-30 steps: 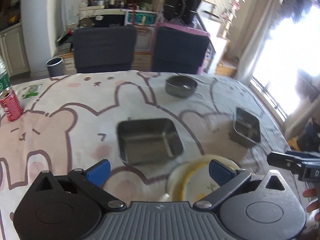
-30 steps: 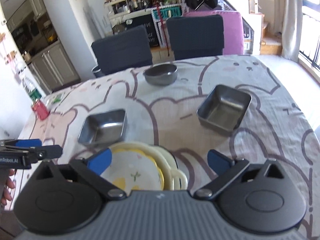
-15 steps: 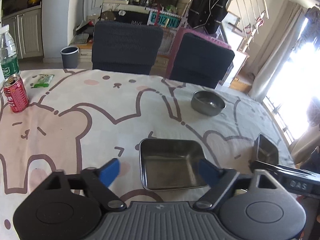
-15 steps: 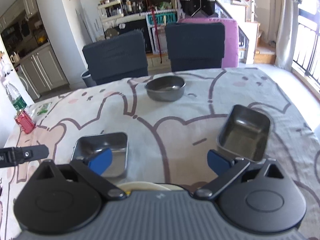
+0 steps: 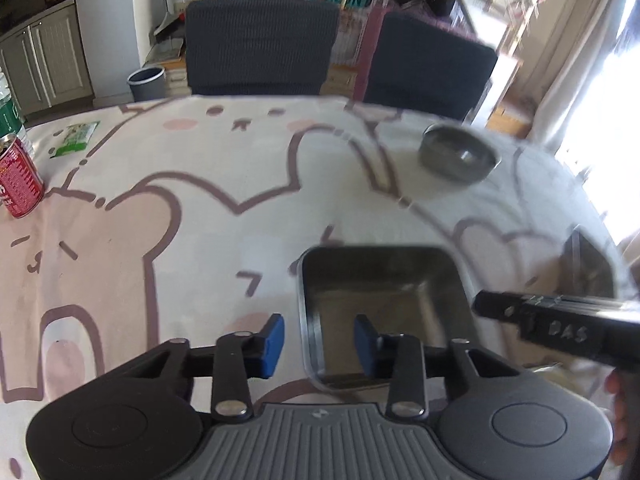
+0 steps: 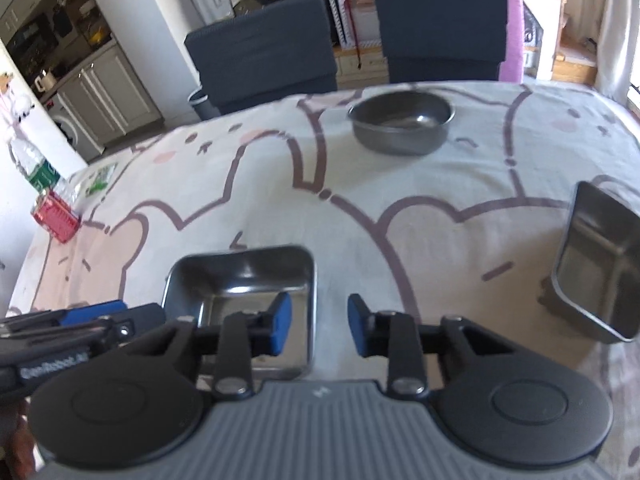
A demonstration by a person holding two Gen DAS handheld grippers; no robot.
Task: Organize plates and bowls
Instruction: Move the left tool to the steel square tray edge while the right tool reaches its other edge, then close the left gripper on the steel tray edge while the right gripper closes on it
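Bench (image 5: 200, 184): covered in a cartoon bear cloth; more of its far side in view than a second ago, both cameras now lower and closer in.
Yellow plates: filling the near foreground of both views a second ago, now gone from sight below the grippers; only a pale sliver at the right edge of the left wrist view, too blurred to name.
Near square steel dish (image 5: 380, 300): now directly ahead of both grippers, sitting flat on the bench; its left wall between the left jaws, its right wall between the right jaws.
Second square steel dish (image 6: 600, 272): off to the right, well apart from the near one, untouched.
Round steel bowl (image 6: 402, 122): at the far side of the bench, near the chairs, untouched.
Left gripper (image 5: 319, 342): jaws closing from wide to narrow, straddling the dish's left rim; pads not visibly pressing yet.
Right gripper (image 6: 319, 326): jaws closing likewise, one blue pad inside the dish, the other outside its right wall; no contact visible.
Red can (image 5: 18, 178): at the left edge, beside a water bottle, clear of the work.
Meaning for the task: likely a two-sided pickup of the near dish just beginning; nothing lifted or stacked so far, judging by all three steel pieces lying separate.
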